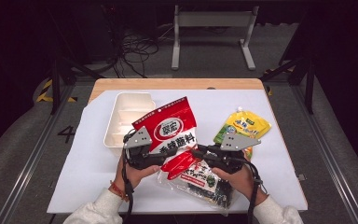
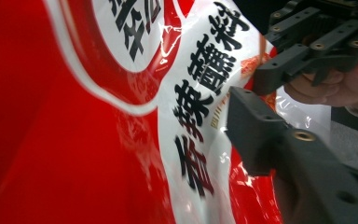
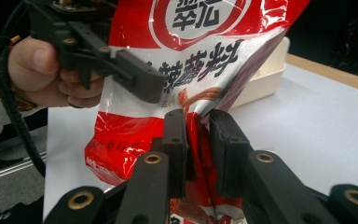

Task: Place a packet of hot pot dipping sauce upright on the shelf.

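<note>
red sauce pouch pinched (upright) by both grippers.

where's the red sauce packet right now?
In the high view the red sauce packet is held up at table centre between the two hand-held grippers, right of the white tray, left of the yellow pouch, above a seaweed packet.

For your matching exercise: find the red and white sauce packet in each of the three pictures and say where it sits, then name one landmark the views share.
High view: the red and white sauce packet is at centre, held up between the two claws.
Left gripper view: it covers the left and middle.
Right gripper view: upper centre, its lower edge pinched by the right claw.
Shared landmark: the left claw, at the packet's edge in all three.
</note>
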`<move>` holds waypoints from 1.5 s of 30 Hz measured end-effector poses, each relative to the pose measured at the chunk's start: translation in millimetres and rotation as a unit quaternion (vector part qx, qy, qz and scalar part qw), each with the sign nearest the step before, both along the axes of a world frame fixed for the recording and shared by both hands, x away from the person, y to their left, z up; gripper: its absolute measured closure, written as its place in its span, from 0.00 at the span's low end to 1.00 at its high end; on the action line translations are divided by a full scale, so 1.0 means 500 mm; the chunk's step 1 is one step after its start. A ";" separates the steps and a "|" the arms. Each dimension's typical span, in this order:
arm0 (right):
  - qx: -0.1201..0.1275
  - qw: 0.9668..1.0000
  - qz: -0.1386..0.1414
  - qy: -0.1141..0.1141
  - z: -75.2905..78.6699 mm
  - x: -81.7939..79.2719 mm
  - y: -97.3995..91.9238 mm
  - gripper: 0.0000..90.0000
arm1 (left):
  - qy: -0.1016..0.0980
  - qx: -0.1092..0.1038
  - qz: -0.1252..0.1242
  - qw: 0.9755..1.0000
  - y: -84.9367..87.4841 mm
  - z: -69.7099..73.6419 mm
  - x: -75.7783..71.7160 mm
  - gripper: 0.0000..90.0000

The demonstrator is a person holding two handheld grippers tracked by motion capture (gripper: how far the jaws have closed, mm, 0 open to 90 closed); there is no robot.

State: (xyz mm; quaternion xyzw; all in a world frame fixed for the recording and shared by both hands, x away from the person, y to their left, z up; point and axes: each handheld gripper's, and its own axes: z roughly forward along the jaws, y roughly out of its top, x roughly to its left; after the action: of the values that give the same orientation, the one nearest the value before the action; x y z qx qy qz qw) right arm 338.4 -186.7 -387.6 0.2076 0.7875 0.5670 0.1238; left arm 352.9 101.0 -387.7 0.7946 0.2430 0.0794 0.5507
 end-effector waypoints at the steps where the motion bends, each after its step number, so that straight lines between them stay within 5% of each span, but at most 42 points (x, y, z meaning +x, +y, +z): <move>1: -0.006 1.000 0.001 -0.001 -0.001 -0.002 0.004 0.85 | -0.007 0.005 -0.001 1.000 0.000 0.000 0.001 0.72; 8: -0.019 1.000 -0.008 -0.002 -0.007 -0.004 0.012 0.82 | -0.013 -0.007 -0.005 1.000 0.010 0.003 0.002 0.98; 11: -0.024 1.000 -0.010 -0.001 -0.007 -0.006 0.017 0.80 | -0.021 -0.003 -0.012 1.000 0.014 0.008 0.001 0.99; 18: -0.018 1.000 -0.016 0.016 0.010 -0.010 -0.003 0.53 | -0.033 0.010 -0.016 0.999 0.022 0.019 -0.002 0.99; 22: -0.035 0.999 -0.025 0.020 0.013 -0.025 -0.026 0.43 | -0.047 0.025 -0.011 0.999 0.032 0.036 -0.005 0.99; 24: -0.055 0.998 -0.031 0.012 0.015 -0.034 -0.036 0.41 | -0.054 0.025 -0.009 0.998 0.041 0.046 -0.005 0.99; 32: -0.066 0.996 -0.060 0.017 0.009 -0.069 -0.102 0.36 | -0.072 0.036 0.017 0.997 0.094 0.086 0.018 0.99; 45: -0.079 0.985 -0.150 0.041 -0.018 -0.114 -0.215 0.32 | -0.110 0.045 0.064 0.991 0.194 0.145 0.093 0.99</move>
State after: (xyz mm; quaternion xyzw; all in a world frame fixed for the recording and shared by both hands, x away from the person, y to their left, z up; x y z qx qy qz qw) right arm 281.3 -294.4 -396.8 0.3362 0.7939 0.4691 0.1915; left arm 399.5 197.9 -315.2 0.7880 0.2273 0.2121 0.5314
